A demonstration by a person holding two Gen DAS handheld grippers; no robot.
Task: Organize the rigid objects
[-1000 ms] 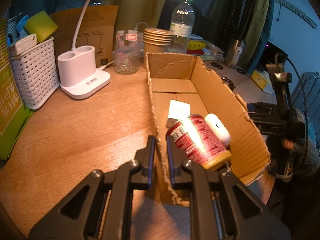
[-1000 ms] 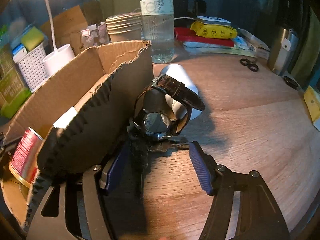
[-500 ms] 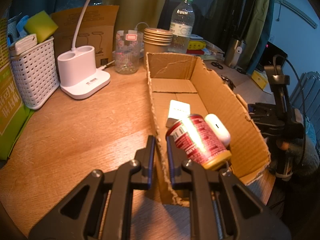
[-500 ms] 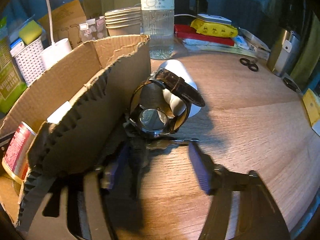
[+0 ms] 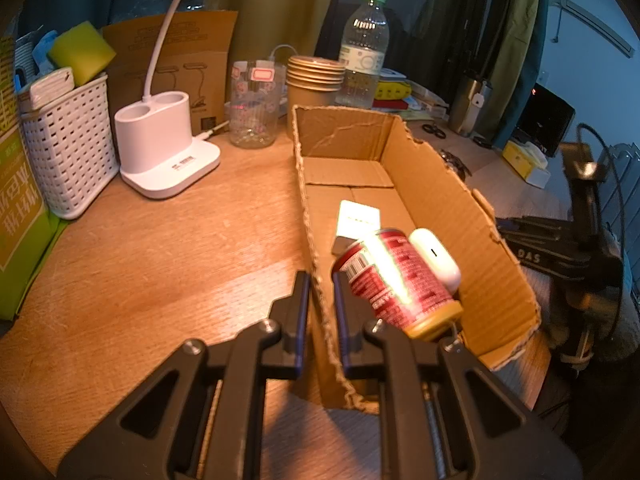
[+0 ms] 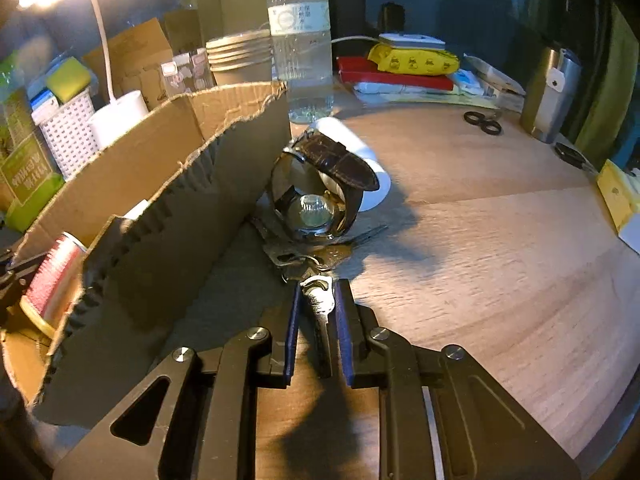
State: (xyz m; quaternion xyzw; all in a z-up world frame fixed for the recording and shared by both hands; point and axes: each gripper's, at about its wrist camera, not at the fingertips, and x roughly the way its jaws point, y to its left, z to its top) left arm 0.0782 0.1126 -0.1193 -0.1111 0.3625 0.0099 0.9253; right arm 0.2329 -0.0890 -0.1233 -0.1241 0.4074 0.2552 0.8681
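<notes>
My left gripper [image 5: 320, 280] is shut on the near side wall of the open cardboard box [image 5: 440, 200]. In the box lie a red can [image 5: 396, 280], a white earbud case [image 5: 434, 256] and a small white card [image 5: 358, 220]. Outside the box's far wall, my right gripper [image 6: 319, 286] points down at the table, its jaws closing tight on a silver key [image 6: 320, 300] of a key bunch [image 6: 296, 256]. Just beyond the keys a wristwatch [image 6: 320, 196] with a brown strap leans on a white cylinder [image 6: 360, 152].
Behind the box stand a water bottle [image 5: 362, 52], stacked paper cups [image 5: 316, 80], a clear jar [image 5: 254, 104] and a white lamp base [image 5: 168, 152]. A white basket [image 5: 68, 140] is at the left. Scissors [image 6: 482, 122], a steel tumbler [image 6: 552, 92] and a yellow pack [image 6: 412, 58] lie to the right.
The right gripper's jaws went from wide open to closed on the key beside the watch. The left gripper and the box did not move.
</notes>
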